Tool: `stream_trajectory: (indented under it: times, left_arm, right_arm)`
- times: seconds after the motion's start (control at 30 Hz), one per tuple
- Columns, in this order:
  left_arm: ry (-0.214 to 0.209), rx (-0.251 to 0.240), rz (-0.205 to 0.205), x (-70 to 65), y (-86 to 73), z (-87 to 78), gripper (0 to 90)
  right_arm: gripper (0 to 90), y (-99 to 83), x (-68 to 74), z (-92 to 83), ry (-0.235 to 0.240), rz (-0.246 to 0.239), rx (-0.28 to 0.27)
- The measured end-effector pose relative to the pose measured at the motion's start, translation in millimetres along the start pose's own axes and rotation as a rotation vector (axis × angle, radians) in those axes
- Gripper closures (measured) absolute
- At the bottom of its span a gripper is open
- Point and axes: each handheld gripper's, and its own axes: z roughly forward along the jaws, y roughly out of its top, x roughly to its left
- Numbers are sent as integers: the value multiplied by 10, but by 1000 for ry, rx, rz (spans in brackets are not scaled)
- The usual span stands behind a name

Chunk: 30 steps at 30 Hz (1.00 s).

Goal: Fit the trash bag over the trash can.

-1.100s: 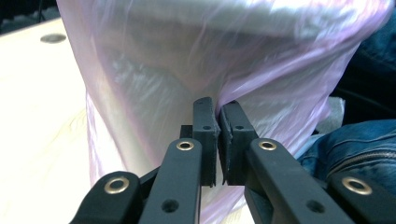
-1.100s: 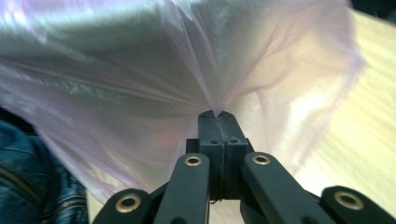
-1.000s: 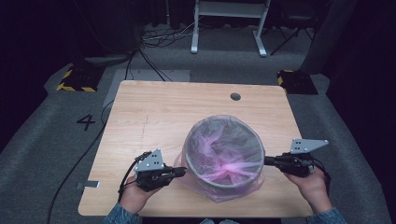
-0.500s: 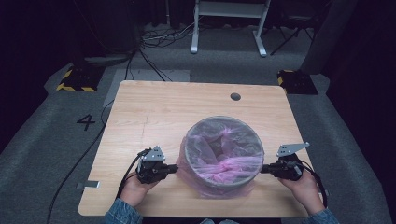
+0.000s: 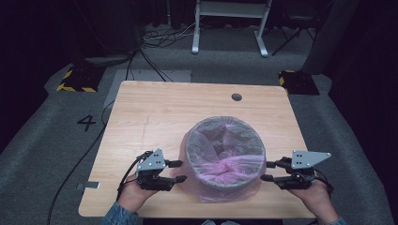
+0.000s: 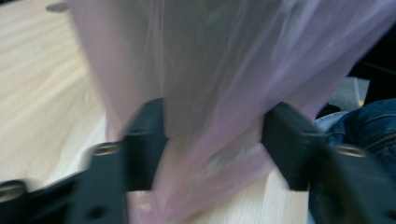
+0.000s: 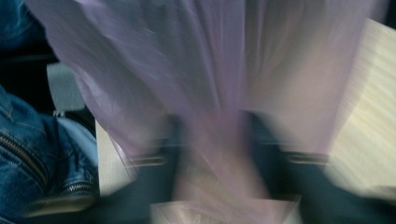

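Note:
A round grey bin point(image 5: 188, 149) stands on the near half of the wooden table point(image 5: 155, 112), lined with a thin pink plastic bag point(image 5: 220, 165) that drapes over its rim and down its outside. My left gripper point(image 5: 176, 171) sits at the bin's left side, low by the tabletop. Its jaws have just been opening, and loose bag film point(image 6: 210, 70) hangs between them in the left gripper point(image 6: 212, 126) view. My right gripper point(image 5: 265, 171) is at the bin's right side. Its jaws have also just been opening, with blurred bag film point(image 7: 210, 60) between them in the right gripper point(image 7: 212, 135) view.
A small round hole point(image 5: 236, 97) lies in the table's far right part. Behind the table stand a white frame point(image 5: 230, 28) and yellow-black blocks point(image 5: 75, 80) on the grey floor. The person's jeans point(image 7: 28, 140) are close to the table's near edge.
The bag that billowed over the bin's top has been drawn down over the rim and sides. Both hands dropped toward the near edge, and both sets of jaws have parted.

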Motion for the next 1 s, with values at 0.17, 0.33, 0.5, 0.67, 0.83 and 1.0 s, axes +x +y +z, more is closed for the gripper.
stream_trajectory:
  times: [0.17,0.33,0.5,0.67,0.83,1.0]
  left_arm:
    - [46,35,-30,84,66,118,865]
    - [47,121,-76,175,-56,295,889]
    - [32,211,-107,218,-196,390,889]
    - [120,308,-106,264,-288,477,889]
    - [131,332,-119,278,-331,478,888]
    - [65,207,-58,146,-281,270,822]
  right_arm:
    - [900,81,-117,127,-53,42,49]
    - [900,-134,-413,358,-87,159,138]
    - [900,-309,-453,535,-67,227,227]
    - [900,-327,-423,509,-59,231,248]
    - [900,-359,-380,463,-37,243,327]
    - [900,-508,-292,440,31,274,445]
